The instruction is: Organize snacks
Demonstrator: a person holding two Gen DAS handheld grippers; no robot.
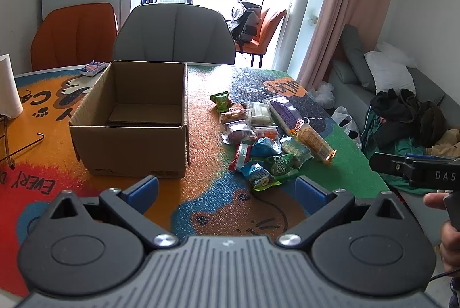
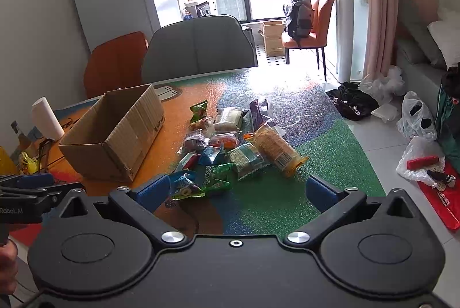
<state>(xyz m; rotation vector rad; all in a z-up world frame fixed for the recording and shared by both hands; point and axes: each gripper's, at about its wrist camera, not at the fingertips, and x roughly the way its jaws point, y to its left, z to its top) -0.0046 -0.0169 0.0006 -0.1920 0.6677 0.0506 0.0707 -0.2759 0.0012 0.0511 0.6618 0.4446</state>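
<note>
An open, empty cardboard box [image 1: 129, 121] stands on the colourful table mat; it also shows in the right wrist view [image 2: 115, 135]. A pile of wrapped snacks [image 1: 264, 135] lies to its right, also seen in the right wrist view [image 2: 230, 147]. The nearest are a blue packet [image 1: 258, 174] and a green packet [image 1: 280, 164]. A long orange biscuit pack [image 2: 277, 149] lies at the pile's right. My left gripper [image 1: 227, 190] is open and empty above the table's near edge. My right gripper [image 2: 238, 190] is open and empty, just short of the pile.
A paper towel roll [image 1: 8, 86] and a wire stand [image 1: 17, 144] sit at the table's left. A small packet [image 1: 93, 68] lies behind the box. Grey [image 1: 175, 34] and orange [image 1: 74, 34] chairs stand at the far side. Bags litter the floor at right [image 2: 417, 121].
</note>
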